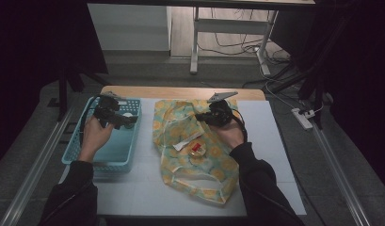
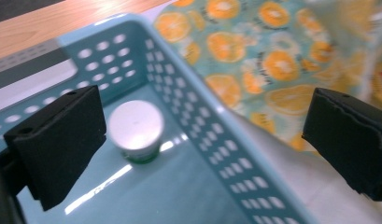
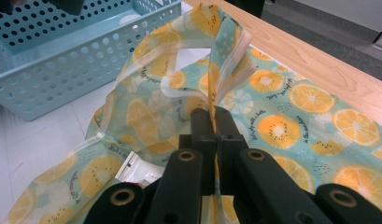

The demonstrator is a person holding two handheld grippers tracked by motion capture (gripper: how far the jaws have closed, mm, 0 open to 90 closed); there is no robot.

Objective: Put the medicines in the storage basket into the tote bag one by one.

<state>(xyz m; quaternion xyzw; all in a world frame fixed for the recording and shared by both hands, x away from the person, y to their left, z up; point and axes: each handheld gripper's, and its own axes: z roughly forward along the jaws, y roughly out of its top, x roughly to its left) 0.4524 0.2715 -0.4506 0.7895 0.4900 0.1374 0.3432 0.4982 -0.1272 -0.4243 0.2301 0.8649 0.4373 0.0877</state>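
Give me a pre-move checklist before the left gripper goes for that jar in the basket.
1. Right gripper shut on orange-print fabric bag, rim lifted: ok.
2. Left gripper open, nothing between its fingers: ok.
3. White-lidded round jar upright in light blue perforated plastic basket: ok.
4. Left gripper centred over the jar: not ok, the jar sits beside one finger.
5. Room in the bag: cannot tell.

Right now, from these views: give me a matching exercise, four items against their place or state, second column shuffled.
Items:
1. left gripper
2. right gripper
3. white-lidded jar
4. blue basket

States:
A. stands inside the basket
B. shut on the orange-print bag
C. jaws open, above the basket
D. on the table, left of the bag

Pairs: 1-C, 2-B, 3-A, 4-D
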